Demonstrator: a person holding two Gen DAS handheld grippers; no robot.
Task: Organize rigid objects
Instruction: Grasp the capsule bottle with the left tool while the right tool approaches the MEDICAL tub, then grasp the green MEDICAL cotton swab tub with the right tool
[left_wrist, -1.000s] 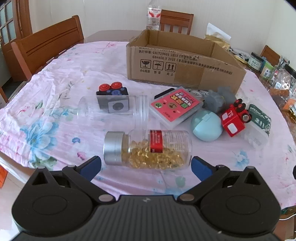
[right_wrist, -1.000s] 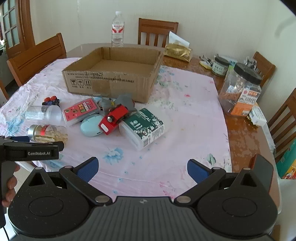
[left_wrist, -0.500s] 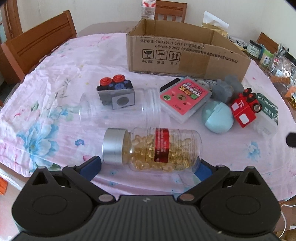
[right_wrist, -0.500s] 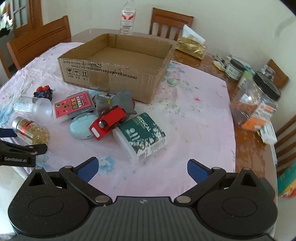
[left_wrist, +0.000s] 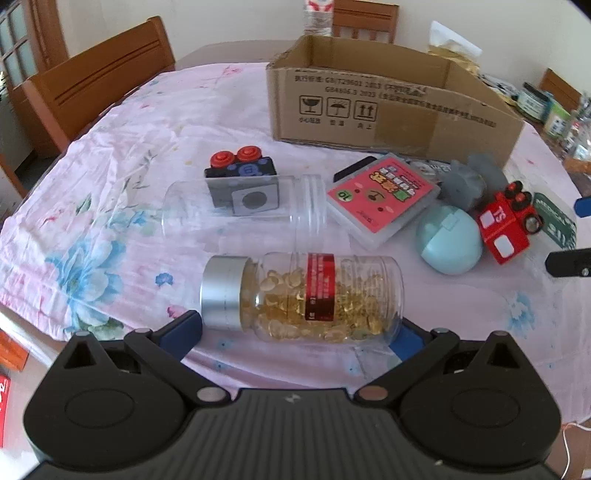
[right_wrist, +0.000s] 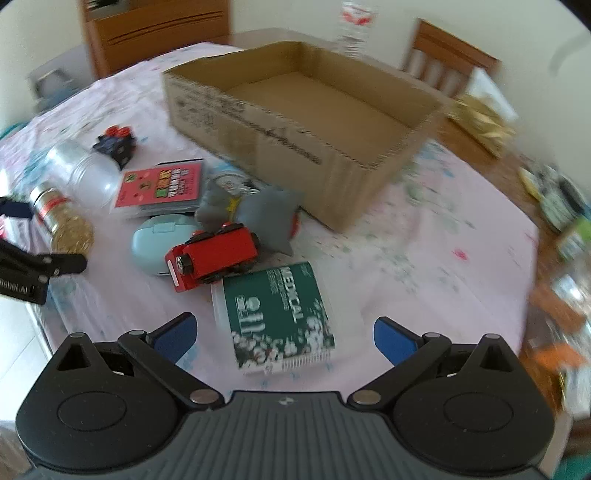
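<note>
Floral pink-clothed surface; brown cardboard box at 12 o'clock is empty, nothing sorted. Left claw open around clear capsule bottle; right claw open over green medical box.

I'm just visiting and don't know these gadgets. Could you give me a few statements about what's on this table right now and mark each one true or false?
1. The capsule bottle lies on its side between the open fingers of the left gripper. True.
2. The cardboard box already holds several toys. False: its inside shows only bare cardboard.
3. The right gripper is clamped on the green medical box. False: its fingers are spread wide, with the box lying flat on the cloth between them.
4. The red toy truck lies beside the pale blue round case. True.
5. The empty clear jar stands upright with its lid on. False: it lies on its side, without a lid.
</note>
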